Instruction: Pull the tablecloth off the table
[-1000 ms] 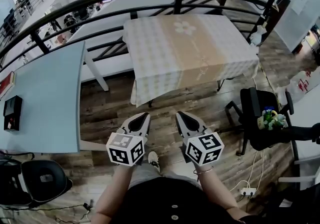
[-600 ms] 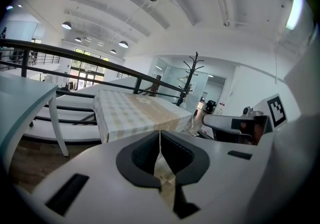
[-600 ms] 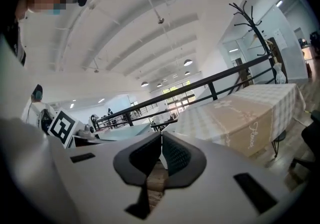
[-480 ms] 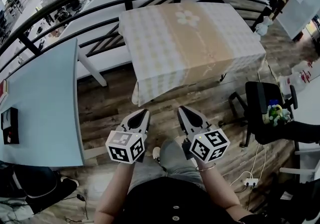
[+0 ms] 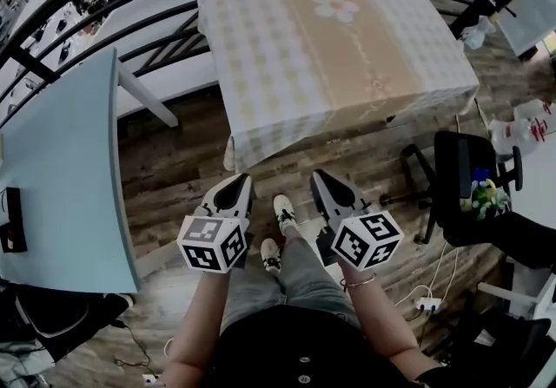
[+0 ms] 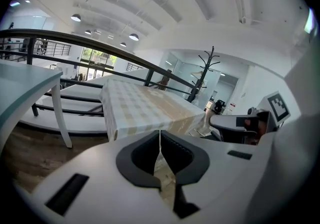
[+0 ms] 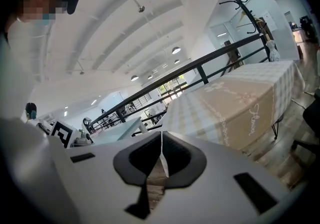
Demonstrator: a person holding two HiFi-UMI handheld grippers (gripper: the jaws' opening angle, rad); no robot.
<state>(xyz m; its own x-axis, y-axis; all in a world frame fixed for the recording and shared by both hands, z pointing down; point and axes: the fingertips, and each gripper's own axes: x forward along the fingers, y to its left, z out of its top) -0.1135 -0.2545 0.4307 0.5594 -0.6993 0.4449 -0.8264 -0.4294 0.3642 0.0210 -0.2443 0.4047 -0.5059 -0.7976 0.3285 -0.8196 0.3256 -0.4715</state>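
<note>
A checked beige and white tablecloth (image 5: 330,56) with a tan middle band and a flower print covers a table ahead of me; it also shows in the left gripper view (image 6: 145,110) and the right gripper view (image 7: 235,107). My left gripper (image 5: 242,180) and my right gripper (image 5: 319,175) are held side by side over the wooden floor, a short way in front of the cloth's near hem. Both are shut with nothing between the jaws, as each gripper view shows at the left gripper (image 6: 160,133) and the right gripper (image 7: 161,135).
A pale blue table (image 5: 61,178) stands at my left. A black railing (image 5: 113,9) curves behind the covered table. A black chair (image 5: 469,191) with a small bunch of flowers (image 5: 483,195) is at the right, and cables (image 5: 426,299) lie on the floor. A coat stand (image 6: 205,72) rises behind the table.
I have walked nearer the covered table, which now looks bigger and closer. Both grippers stayed shut and side by side, and moved forward with me.
</note>
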